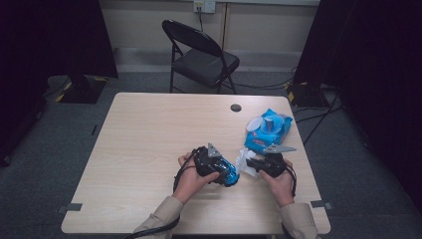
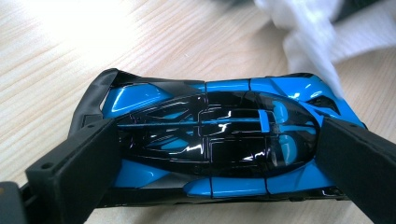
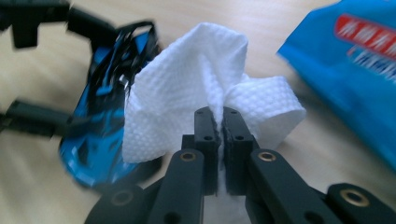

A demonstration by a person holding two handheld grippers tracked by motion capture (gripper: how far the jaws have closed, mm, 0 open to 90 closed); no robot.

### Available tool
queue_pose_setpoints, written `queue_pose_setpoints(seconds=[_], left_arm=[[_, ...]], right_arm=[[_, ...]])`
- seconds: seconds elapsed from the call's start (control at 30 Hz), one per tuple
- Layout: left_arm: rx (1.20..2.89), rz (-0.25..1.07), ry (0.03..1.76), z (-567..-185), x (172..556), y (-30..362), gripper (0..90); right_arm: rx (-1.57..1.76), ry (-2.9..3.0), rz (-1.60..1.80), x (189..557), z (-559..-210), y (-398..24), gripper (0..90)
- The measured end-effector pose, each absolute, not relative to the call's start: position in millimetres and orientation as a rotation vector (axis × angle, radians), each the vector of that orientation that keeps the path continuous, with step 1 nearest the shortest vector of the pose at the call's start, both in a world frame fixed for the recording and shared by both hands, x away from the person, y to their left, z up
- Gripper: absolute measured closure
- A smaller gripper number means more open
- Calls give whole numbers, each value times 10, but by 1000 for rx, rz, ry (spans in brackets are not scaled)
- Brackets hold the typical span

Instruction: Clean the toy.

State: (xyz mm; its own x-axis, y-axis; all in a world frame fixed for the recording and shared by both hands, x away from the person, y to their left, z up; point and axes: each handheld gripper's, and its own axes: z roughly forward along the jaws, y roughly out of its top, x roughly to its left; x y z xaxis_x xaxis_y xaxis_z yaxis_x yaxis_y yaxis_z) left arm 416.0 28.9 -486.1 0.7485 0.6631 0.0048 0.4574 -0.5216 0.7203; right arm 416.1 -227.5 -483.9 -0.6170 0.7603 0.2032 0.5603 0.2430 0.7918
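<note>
A glossy blue and black toy car lies lengthwise between my left gripper's jaws, which press on its two ends. In the high view that gripper holds the car just above the table, near the front middle. A crumpled white wipe is pinched between the jaws of my right gripper. The high view has the right gripper and its wipe right beside the car's end. In the right gripper view the car sits just behind and left of the wipe.
A blue pack of wipes with its flap open lies on the wooden table at the right. A small dark round spot marks the far edge. A black folding chair stands beyond the table.
</note>
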Motion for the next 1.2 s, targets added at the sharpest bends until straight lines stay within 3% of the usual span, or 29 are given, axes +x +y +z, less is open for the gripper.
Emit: queue_pose_setpoints(seconds=[0.63, 1.2], left_arm=[[2202, 358, 839, -4868, 4151, 293, 0], [2202, 360, 836, -4870, 4150, 295, 0]], right_arm=[[1244, 2298, 1285, 4677, -4699, -1865, 868], [1250, 2422, 1211, 4897, -5022, -1274, 866]])
